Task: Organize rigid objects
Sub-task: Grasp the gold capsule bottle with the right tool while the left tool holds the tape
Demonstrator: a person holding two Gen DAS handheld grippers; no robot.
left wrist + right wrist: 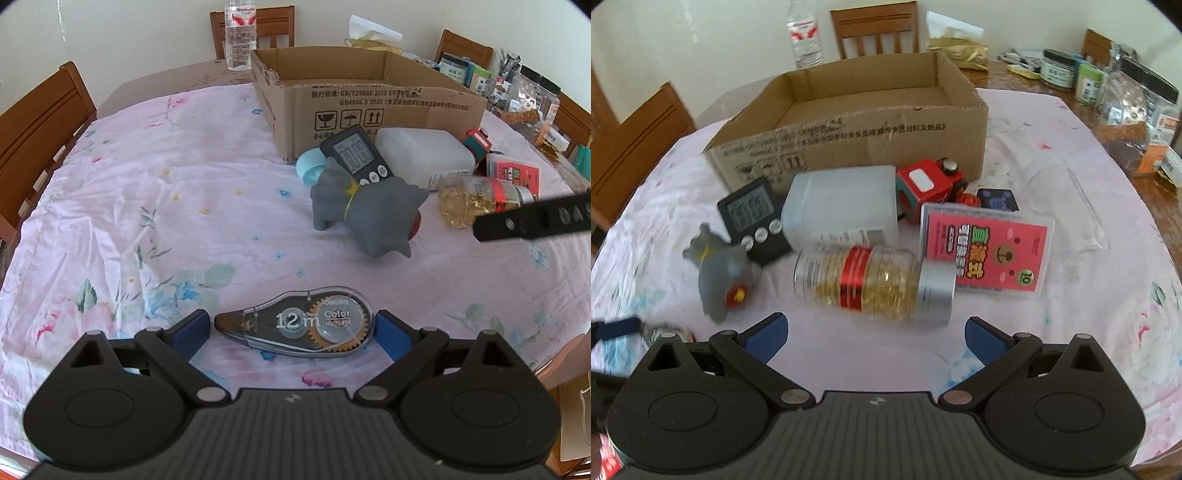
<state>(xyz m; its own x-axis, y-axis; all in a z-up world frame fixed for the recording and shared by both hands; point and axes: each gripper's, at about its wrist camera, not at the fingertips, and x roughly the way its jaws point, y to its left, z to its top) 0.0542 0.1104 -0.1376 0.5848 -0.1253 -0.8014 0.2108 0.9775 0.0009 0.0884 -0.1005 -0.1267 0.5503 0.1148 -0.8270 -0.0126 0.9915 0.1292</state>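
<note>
Left wrist view: my left gripper (291, 326) stands open around the correction tape (301, 325) at 6 o'clock, pads not pressing. It looks light, stiff and slick; I'd pinch its ends. The cardboard box (369, 103) at 12 o'clock hides its inside.

Right wrist view: my right gripper (875, 338) is open and empty. The glass jar (871, 282) of gold flakes lies just ahead, probably fragile and prone to roll. The box shows nothing inside.
</note>
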